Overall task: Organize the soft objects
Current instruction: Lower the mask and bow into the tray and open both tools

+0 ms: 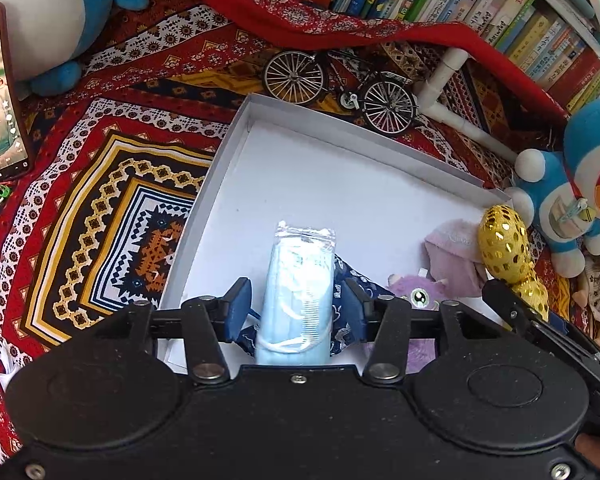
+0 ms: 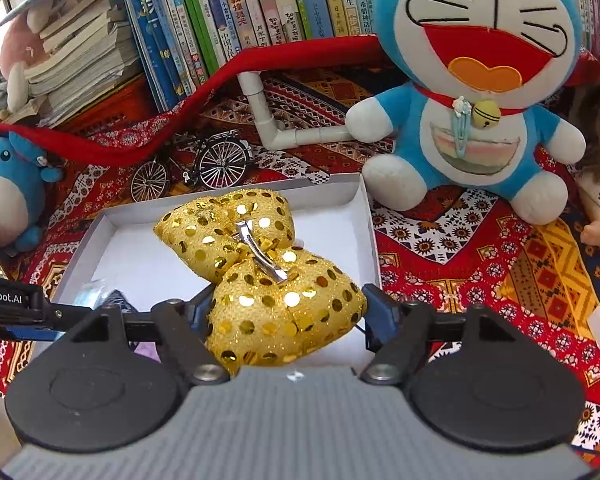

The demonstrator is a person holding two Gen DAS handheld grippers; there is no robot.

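While my left gripper (image 1: 298,306) points down into the white box (image 1: 236,136), its blue pads stand apart on either side of a bagged pack of pale blue face masks (image 1: 300,280), and I see a gap at each pad, so nothing is clamped. That pack lies on a dark blue patterned cloth (image 1: 348,280) on the box floor. Just right of it sit a small purple plush (image 1: 416,292) and a folded pink cloth (image 1: 454,256).

My right gripper (image 2: 290,314) also has its jaws spread. The gold sequined bow (image 2: 260,264) lies between them, its near lobe close to both pads; I cannot tell whether either one touches it. A silver clip (image 2: 260,250) crosses the bow's middle, and its far lobe reaches over the white box.

Beyond the box stand a model bicycle (image 2: 192,168), a white pipe elbow (image 2: 276,128) and a row of books (image 2: 236,12). A big blue cat plush (image 2: 476,92) sits at the right on the patterned rug (image 2: 460,248), and a phone (image 1: 0,92) lies far left.
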